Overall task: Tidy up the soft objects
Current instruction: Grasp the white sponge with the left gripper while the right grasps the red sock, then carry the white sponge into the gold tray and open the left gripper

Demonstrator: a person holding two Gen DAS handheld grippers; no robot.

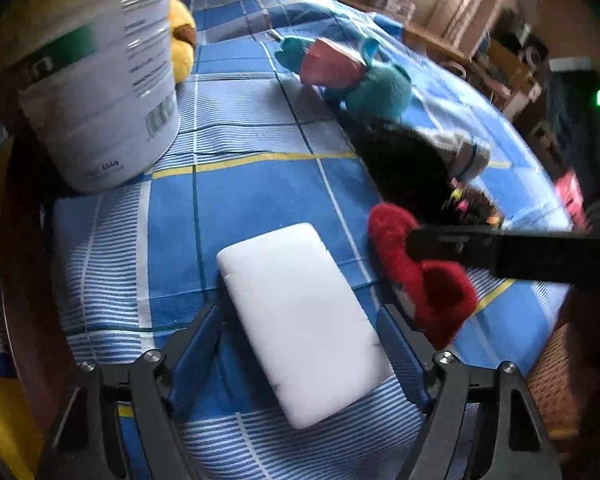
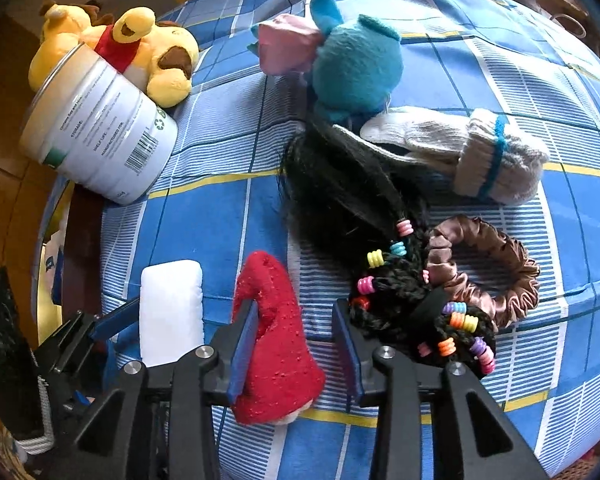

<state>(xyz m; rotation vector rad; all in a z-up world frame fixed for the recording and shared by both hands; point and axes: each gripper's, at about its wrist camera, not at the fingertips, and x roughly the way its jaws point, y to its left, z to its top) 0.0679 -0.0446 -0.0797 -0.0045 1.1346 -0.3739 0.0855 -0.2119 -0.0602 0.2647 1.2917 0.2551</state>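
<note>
A white sponge block (image 1: 300, 320) lies on the blue checked bedsheet (image 1: 236, 200) between the open jaws of my left gripper (image 1: 300, 344); it also shows in the right wrist view (image 2: 171, 312). A red plush piece (image 2: 274, 340) lies between the open jaws of my right gripper (image 2: 296, 344), whose arm crosses the left wrist view over the red plush (image 1: 428, 280). A black wig with coloured beads (image 2: 372, 240), a brown scrunchie (image 2: 496, 276), white knitted gloves (image 2: 472, 156) and a teal plush (image 2: 348, 60) lie beyond.
A white tin can (image 2: 100, 140) stands at the bed's left edge, large in the left wrist view (image 1: 100, 92). A yellow bear plush (image 2: 140, 52) lies behind it. Wooden floor and furniture (image 1: 480, 52) border the bed.
</note>
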